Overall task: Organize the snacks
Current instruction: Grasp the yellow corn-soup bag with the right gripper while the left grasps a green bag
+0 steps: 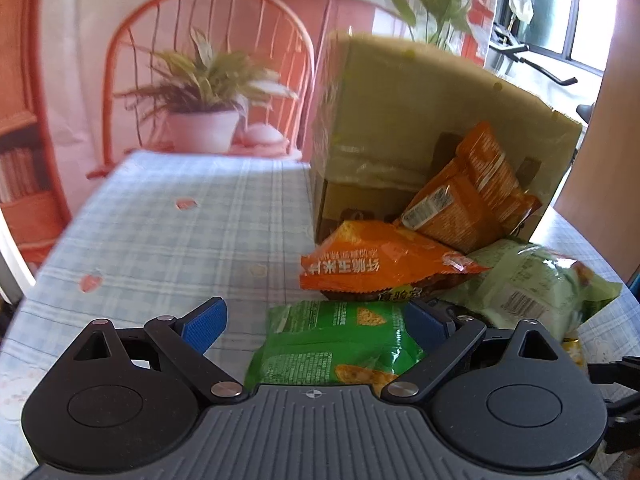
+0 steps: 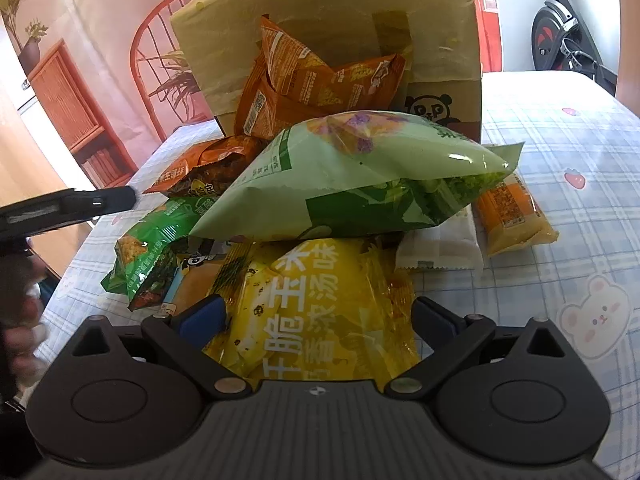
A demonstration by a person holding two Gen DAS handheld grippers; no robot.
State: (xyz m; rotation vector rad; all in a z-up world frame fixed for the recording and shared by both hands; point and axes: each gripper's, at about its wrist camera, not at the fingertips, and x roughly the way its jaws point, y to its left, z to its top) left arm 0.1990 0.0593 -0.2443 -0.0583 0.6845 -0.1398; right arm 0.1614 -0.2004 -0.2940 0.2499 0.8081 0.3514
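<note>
snacks lay piled on the table against the box. our left gripper was spread wide around the green bag, not pinching it. our right gripper was also released, around the yellow bag.

**Left gripper open around a green snack bag**

The left gripper sat with its blue-padded jaws spread, a green snack bag lying between them on the checked tablecloth. Just beyond lay an orange packet, with a pale green bag to its right. Another orange packet leaned against a cardboard box.
</note>
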